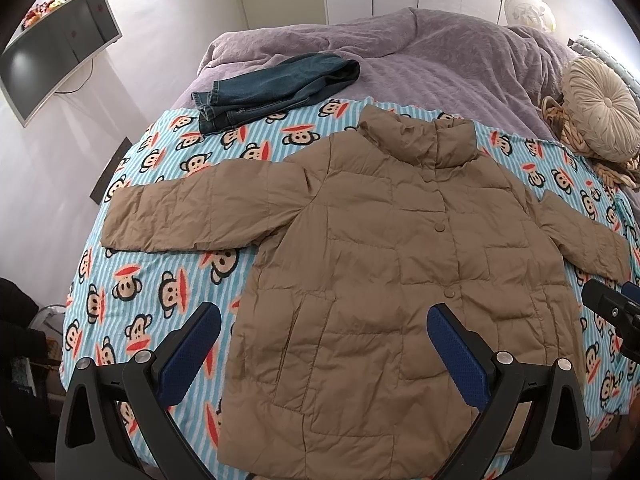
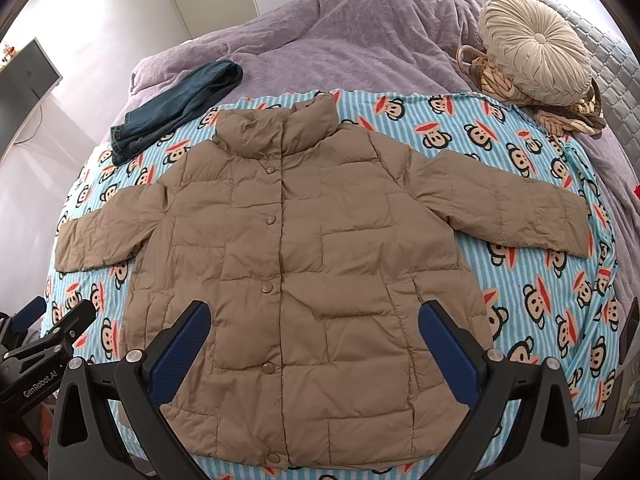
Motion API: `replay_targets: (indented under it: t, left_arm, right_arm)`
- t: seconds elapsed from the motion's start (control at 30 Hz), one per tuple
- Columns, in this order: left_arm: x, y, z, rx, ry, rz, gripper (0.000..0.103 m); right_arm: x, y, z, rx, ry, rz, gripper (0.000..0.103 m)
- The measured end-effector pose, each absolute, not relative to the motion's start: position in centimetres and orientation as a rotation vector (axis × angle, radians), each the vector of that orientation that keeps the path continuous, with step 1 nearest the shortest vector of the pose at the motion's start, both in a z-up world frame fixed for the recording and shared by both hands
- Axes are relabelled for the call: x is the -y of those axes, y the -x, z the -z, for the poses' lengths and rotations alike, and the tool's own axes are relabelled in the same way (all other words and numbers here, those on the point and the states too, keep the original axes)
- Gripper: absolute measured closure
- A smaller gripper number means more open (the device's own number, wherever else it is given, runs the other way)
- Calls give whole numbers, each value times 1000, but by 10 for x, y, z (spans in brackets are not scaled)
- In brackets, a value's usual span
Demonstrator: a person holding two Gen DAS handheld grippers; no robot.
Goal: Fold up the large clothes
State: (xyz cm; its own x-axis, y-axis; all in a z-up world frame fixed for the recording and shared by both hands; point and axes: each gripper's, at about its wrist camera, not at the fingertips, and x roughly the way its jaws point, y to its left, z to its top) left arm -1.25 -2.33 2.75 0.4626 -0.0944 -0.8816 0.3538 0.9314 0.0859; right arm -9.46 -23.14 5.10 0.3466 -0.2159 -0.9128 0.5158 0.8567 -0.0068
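Observation:
A tan quilted puffer jacket (image 1: pixel 380 248) lies flat and front up on a blue striped monkey-print blanket (image 1: pixel 152 280), both sleeves spread out, collar at the far side; it also shows in the right wrist view (image 2: pixel 304 248). My left gripper (image 1: pixel 324 316) is open and empty, above the jacket's lower left part. My right gripper (image 2: pixel 314 314) is open and empty, above the jacket's lower middle. The right gripper shows at the right edge of the left wrist view (image 1: pixel 612 304), and the left gripper at the left edge of the right wrist view (image 2: pixel 52 328).
Dark blue jeans (image 1: pixel 272 92) lie at the blanket's far left on a purple bedspread (image 1: pixel 440 48). A round cream cushion (image 2: pixel 536 56) on a woven basket (image 2: pixel 492 80) sits at the far right. A monitor (image 1: pixel 56 48) stands by the wall at left.

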Motion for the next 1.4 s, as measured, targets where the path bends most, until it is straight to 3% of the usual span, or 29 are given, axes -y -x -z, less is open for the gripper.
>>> replay_targets:
  t: [1.4]
  left_arm:
    - [22,10,-11,-1093,-269,284,0]
  right_arm:
    - [226,90,-32,-1173,-304,481,0]
